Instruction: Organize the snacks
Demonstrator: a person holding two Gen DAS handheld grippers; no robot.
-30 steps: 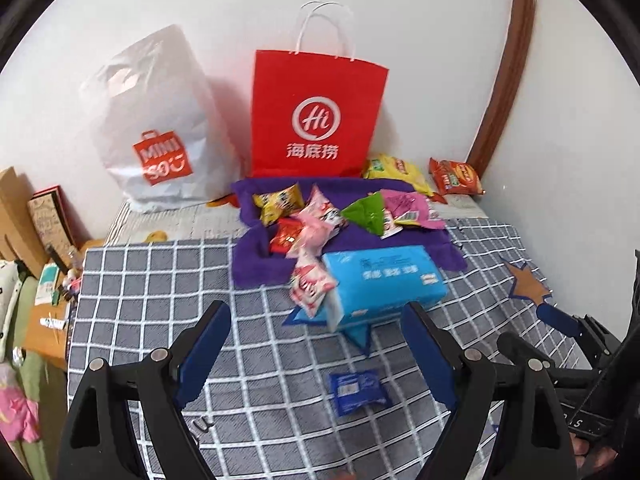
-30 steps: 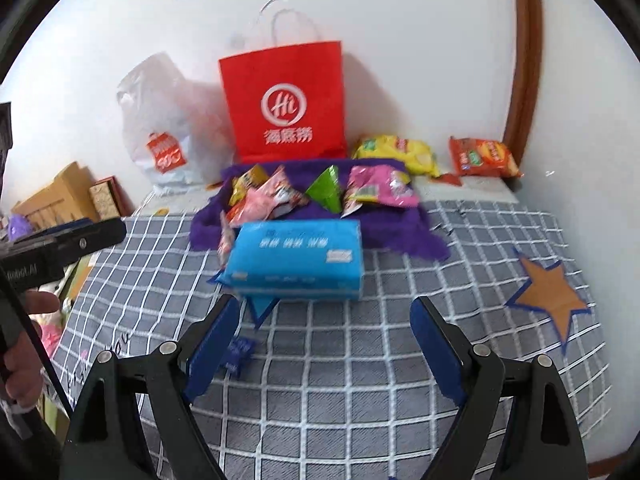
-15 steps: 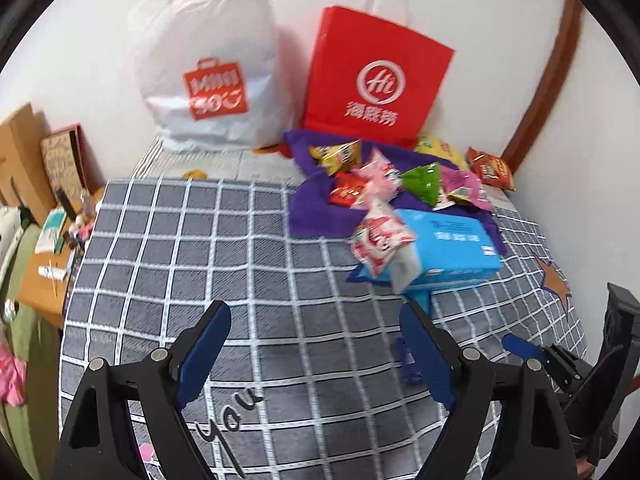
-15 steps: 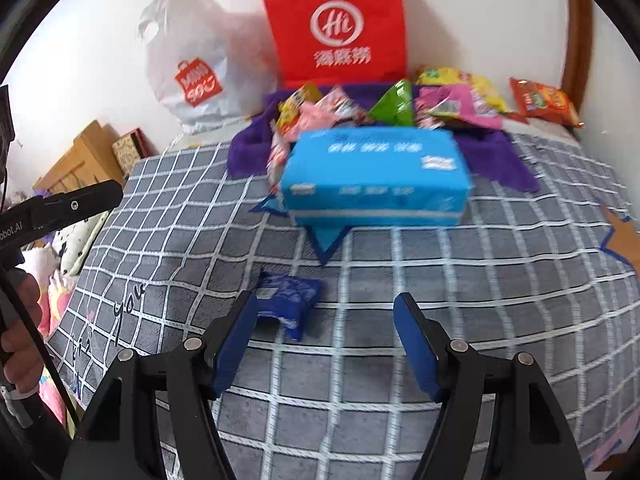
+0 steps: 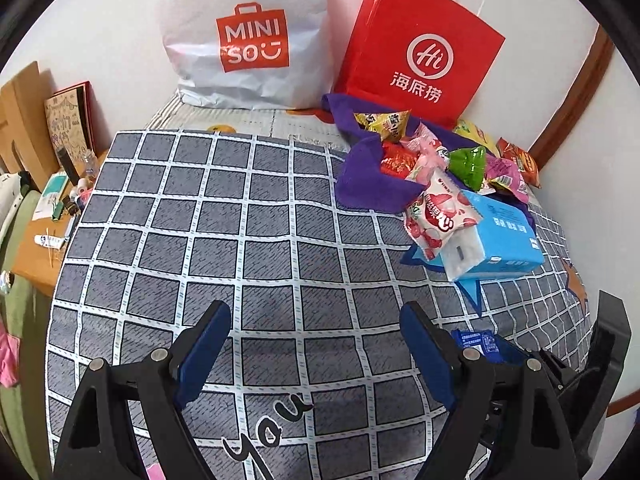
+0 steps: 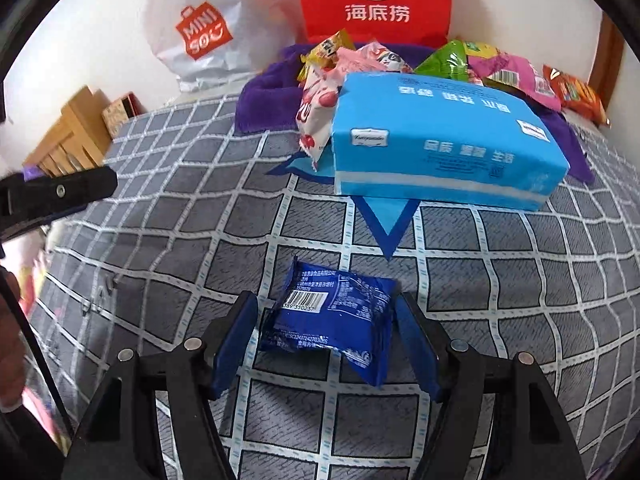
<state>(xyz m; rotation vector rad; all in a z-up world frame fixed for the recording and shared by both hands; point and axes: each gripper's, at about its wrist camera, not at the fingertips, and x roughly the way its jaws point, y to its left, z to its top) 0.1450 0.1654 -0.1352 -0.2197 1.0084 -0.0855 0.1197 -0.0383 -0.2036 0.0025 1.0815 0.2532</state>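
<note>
A small blue snack packet (image 6: 330, 320) lies on the checked bedspread (image 6: 160, 216), between the open fingers of my right gripper (image 6: 325, 316); whether the pads touch it I cannot tell. It also shows in the left wrist view (image 5: 478, 343), partly hidden behind my left gripper's right finger. My left gripper (image 5: 316, 322) is open and empty above bare bedspread (image 5: 240, 240). Several snack packs (image 5: 424, 152) lie on a purple towel (image 5: 360, 184). A pink-and-red snack pack (image 6: 316, 120) leans on a blue tissue pack (image 6: 436, 136).
A white MINISO bag (image 5: 244, 36) and a red paper bag (image 5: 420, 56) stand against the back wall. A wooden side table with small items (image 5: 44, 216) is at the left. More snacks (image 6: 576, 92) lie at the far right by the wall.
My right gripper has moved forward and down until the blue packet sits between its fingers. My left gripper has swung left and closer to the bedspread.
</note>
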